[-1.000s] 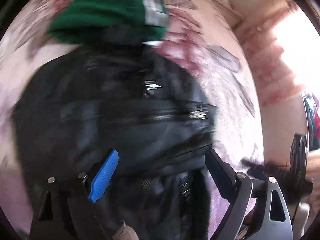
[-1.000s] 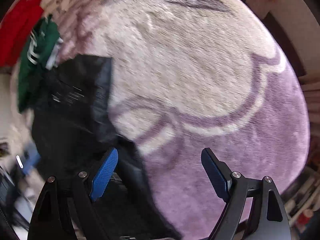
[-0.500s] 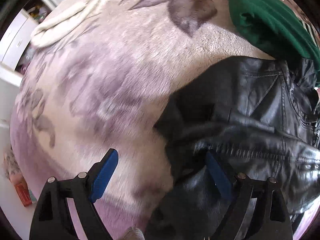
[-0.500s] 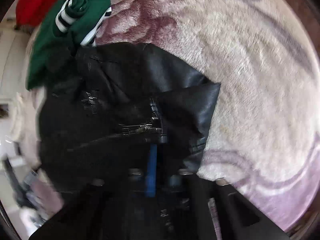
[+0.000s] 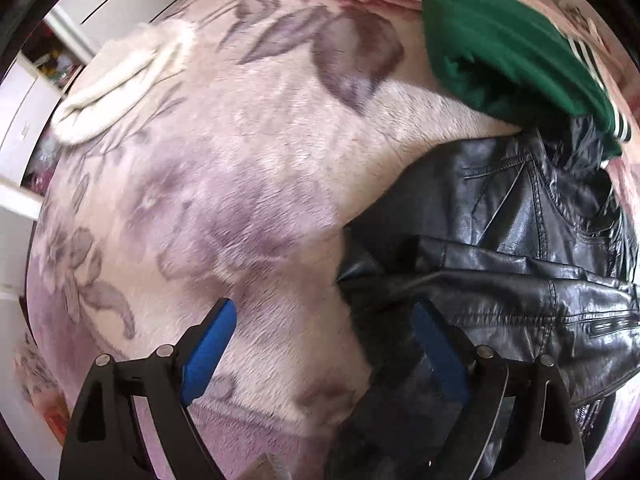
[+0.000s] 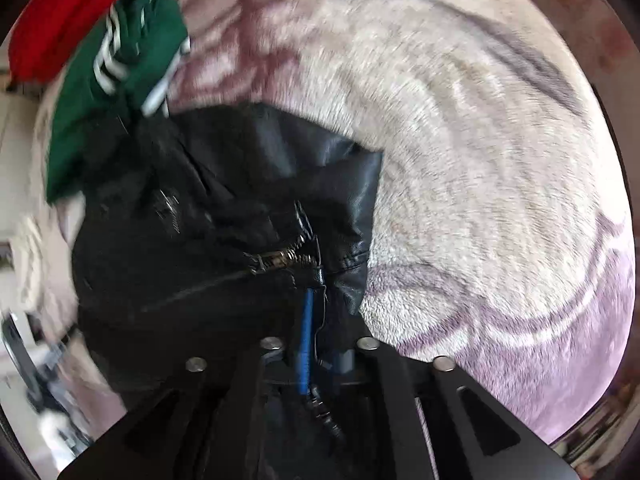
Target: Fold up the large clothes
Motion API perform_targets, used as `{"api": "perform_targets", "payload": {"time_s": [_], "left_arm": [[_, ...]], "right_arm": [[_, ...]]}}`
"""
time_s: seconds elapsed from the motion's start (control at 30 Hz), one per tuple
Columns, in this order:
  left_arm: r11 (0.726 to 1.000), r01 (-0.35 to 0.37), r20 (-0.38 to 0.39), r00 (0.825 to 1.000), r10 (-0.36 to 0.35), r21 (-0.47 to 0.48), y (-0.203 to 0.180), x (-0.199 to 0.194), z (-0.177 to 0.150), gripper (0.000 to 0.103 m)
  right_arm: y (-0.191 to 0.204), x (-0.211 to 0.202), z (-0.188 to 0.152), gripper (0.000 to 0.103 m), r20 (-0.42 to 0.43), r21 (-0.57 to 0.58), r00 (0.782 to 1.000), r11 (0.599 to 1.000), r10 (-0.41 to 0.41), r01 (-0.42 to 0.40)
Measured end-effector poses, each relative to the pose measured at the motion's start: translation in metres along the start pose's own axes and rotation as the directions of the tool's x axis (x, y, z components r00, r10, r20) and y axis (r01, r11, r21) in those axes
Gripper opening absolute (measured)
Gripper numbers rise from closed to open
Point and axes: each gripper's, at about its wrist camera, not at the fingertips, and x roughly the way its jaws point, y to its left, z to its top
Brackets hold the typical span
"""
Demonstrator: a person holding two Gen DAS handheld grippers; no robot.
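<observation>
A black leather jacket (image 5: 500,248) lies crumpled on a pale floral fleece blanket (image 5: 240,184). My left gripper (image 5: 324,340) is open at the jacket's left edge; its right finger rests over the leather, its left finger over the blanket. In the right wrist view the jacket (image 6: 208,240) fills the left centre, its metal zipper (image 6: 280,260) showing. My right gripper (image 6: 316,320) is shut on a fold of the jacket near the zipper.
A green garment with white stripes (image 5: 516,48) lies beyond the jacket and shows in the right wrist view (image 6: 116,84) beside a red garment (image 6: 64,20). A cream woolly item (image 5: 120,80) lies far left. White furniture (image 5: 24,128) borders the bed.
My right gripper went from open over the blanket to shut on the jacket by the zipper. My left gripper swung from over the jacket to its left edge and stays open.
</observation>
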Motion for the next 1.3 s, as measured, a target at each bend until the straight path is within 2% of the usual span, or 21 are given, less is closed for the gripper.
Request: {"api": "perform_targets", "payload": {"time_s": [0.07,0.1,0.17,0.23,0.33,0.4,0.53,0.63,0.73,0.8,0.9,0.97,1.03,1.07,1.1,1.13,1.2,1.3], "left_arm": [[0.999,-0.015,-0.038,0.999,0.013,-0.041,0.015,0.011,-0.005,0.091],[0.996,0.005,-0.06,0.998,-0.01,-0.094,0.027,0.016,-0.007,0.091],[0.978,0.06,-0.058,0.996,-0.072,-0.2,0.052,0.014,-0.005,0.091],[0.967,0.098,-0.055,0.992,-0.114,-0.233,0.065,0.014,-0.008,0.091],[0.977,0.149,-0.092,0.982,-0.164,-0.155,0.056,0.03,-0.009,0.091],[0.985,0.143,-0.125,0.98,-0.154,-0.091,0.045,0.047,-0.006,0.091],[0.979,0.166,-0.125,0.976,-0.181,-0.122,0.043,0.067,0.018,0.091],[0.974,0.183,-0.158,0.966,-0.203,-0.131,0.043,0.078,0.033,0.094],[0.976,0.19,-0.158,0.966,-0.205,-0.109,0.046,0.07,0.034,0.094],[0.974,0.192,-0.127,0.97,-0.207,-0.124,0.056,0.053,0.041,0.094],[0.966,0.196,-0.085,0.974,-0.212,-0.168,0.072,0.024,0.032,0.094],[0.964,0.203,-0.076,0.973,-0.218,-0.17,0.069,0.015,0.029,0.094],[0.97,0.196,-0.084,0.974,-0.209,-0.142,0.049,0.014,0.027,0.094],[0.981,0.16,-0.092,0.981,-0.17,-0.113,0.034,0.02,0.025,0.094],[0.99,0.116,-0.106,0.986,-0.125,-0.083,0.019,0.029,0.022,0.094],[0.995,0.079,-0.117,0.989,-0.086,-0.064,0.007,0.04,0.02,0.094],[0.998,0.015,-0.107,0.994,-0.02,-0.054,-0.005,0.049,0.017,0.096],[0.994,-0.075,-0.077,0.995,0.069,-0.076,-0.021,0.029,0.015,0.095]], "right_arm": [[0.0,0.0,-0.002,0.039,0.001,-0.009,1.0,1.0,0.006,-0.006],[-0.003,0.005,-0.001,0.04,-0.004,-0.01,1.0,1.0,-0.008,0.008],[0.003,0.015,-0.002,0.04,-0.026,0.004,0.999,1.0,-0.03,0.03],[0.009,0.022,-0.002,0.041,-0.037,0.003,0.999,0.999,-0.034,0.034],[0.025,0.034,-0.009,0.049,-0.035,-0.033,0.996,0.996,-0.085,0.084],[0.035,0.045,-0.013,0.05,-0.046,-0.028,0.991,0.992,-0.127,0.125],[0.05,0.064,-0.013,0.049,-0.046,-0.05,0.981,0.981,-0.188,0.186],[0.05,0.077,-0.01,0.049,-0.074,-0.046,0.971,0.973,-0.228,0.225],[0.052,0.068,-0.005,0.049,-0.065,-0.014,0.969,0.972,-0.237,0.237],[0.053,0.048,0.002,0.049,-0.018,0.011,0.978,0.978,-0.208,0.208],[0.048,0.037,0.011,0.049,-0.002,0.034,0.991,0.99,-0.137,0.137],[0.041,0.047,0.022,0.05,-0.037,0.044,0.993,0.992,-0.115,0.117],[0.033,0.069,0.027,0.05,-0.108,0.054,0.991,0.995,-0.073,0.079],[0.029,0.08,0.026,0.049,-0.149,0.057,0.987,0.996,-0.062,0.071],[0.026,0.085,0.024,0.045,-0.146,0.048,0.987,0.996,-0.072,0.08],[0.029,0.09,0.031,0.022,-0.132,0.028,0.987,0.995,-0.09,0.094],[0.024,0.094,0.032,0.006,-0.12,0.013,0.984,0.991,-0.129,0.131],[0.015,0.1,0.04,0.005,-0.171,0.003,0.982,0.997,-0.073,0.075]]}}
